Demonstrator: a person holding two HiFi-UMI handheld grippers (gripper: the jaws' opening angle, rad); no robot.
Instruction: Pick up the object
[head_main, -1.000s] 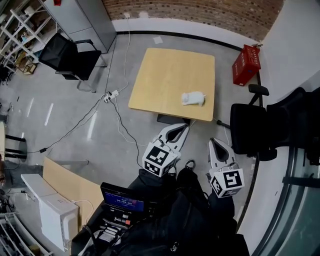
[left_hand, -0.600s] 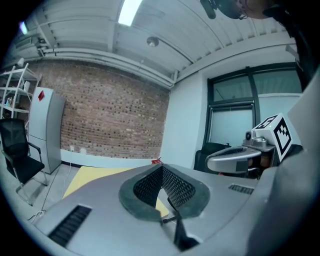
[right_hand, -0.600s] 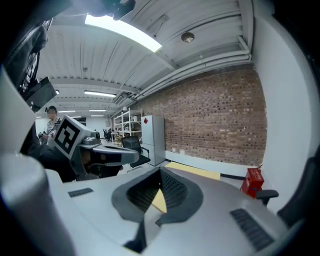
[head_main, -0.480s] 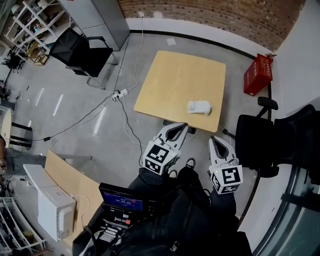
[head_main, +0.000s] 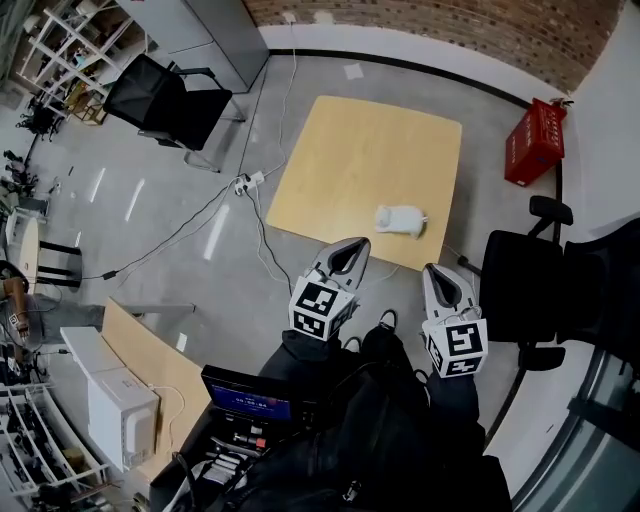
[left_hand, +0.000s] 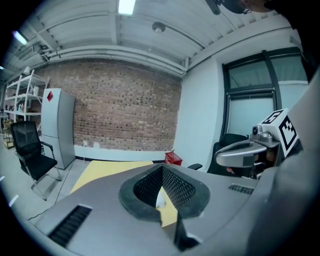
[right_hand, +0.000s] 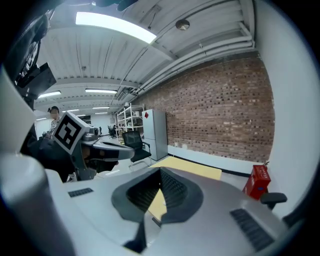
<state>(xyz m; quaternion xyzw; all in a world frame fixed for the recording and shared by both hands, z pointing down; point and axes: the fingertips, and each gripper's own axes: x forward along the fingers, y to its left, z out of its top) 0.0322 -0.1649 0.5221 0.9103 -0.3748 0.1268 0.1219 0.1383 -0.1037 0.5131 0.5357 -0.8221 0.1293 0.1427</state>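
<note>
A small white object (head_main: 400, 219) lies near the front right edge of the light wooden table (head_main: 350, 150). Both grippers are held over the floor, short of the table and apart from the object. My left gripper (head_main: 348, 248) points at the table's front edge with its jaws together and nothing in them. My right gripper (head_main: 437, 272) is to the right, also shut and empty. In the left gripper view the gripper (left_hand: 162, 170) frames a sliver of the white object (left_hand: 160, 198). In the right gripper view the gripper (right_hand: 161, 172) shows only the table (right_hand: 192, 169) beyond.
A red box (head_main: 535, 140) stands on the floor right of the table. A black office chair (head_main: 530, 290) is close on the right, another (head_main: 165, 100) at the far left. A power strip with cables (head_main: 245, 183) lies left of the table. A small screen (head_main: 250, 400) sits below me.
The view has shifted so the table and the white object lie closer to the gripper tips. Both grippers stay shut and empty.
</note>
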